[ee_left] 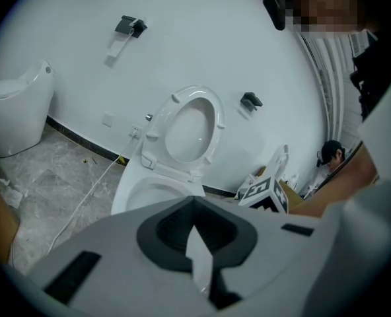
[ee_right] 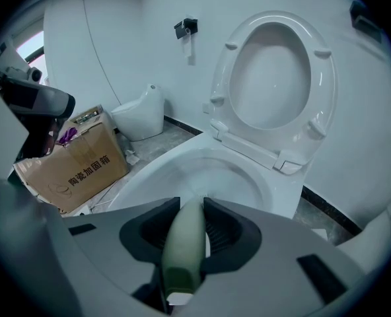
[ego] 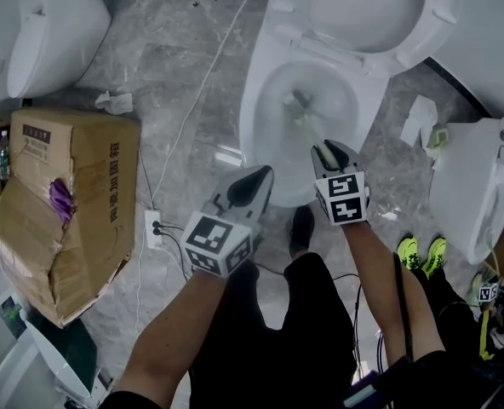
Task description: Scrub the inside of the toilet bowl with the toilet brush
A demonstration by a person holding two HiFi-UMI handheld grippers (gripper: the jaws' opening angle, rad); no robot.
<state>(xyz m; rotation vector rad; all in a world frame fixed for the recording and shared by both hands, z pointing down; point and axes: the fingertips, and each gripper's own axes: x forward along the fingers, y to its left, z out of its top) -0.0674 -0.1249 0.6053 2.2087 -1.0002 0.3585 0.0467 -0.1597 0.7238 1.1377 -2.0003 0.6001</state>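
The white toilet bowl (ego: 265, 100) stands ahead with its seat and lid raised (ego: 380, 11). A toilet brush with a pale green handle (ego: 307, 130) reaches down into the bowl, and its bristle head (ego: 297, 103) sits near the bottom. My right gripper (ego: 330, 153) is shut on the handle's upper end, just above the bowl's front rim. In the right gripper view the handle (ee_right: 184, 243) lies clamped between the jaws over the bowl (ee_right: 255, 177). My left gripper (ego: 256, 180) hangs shut and holding nothing, just left of the bowl's front; its view looks at the toilet (ee_left: 133, 183).
A torn cardboard box (ego: 65, 203) stands at the left, with a power strip and cable (ego: 154, 224) on the marble floor beside it. Other toilets stand at top left (ego: 48, 32) and at the right (ego: 478, 194). Someone's bright yellow shoes (ego: 422, 250) are at the right.
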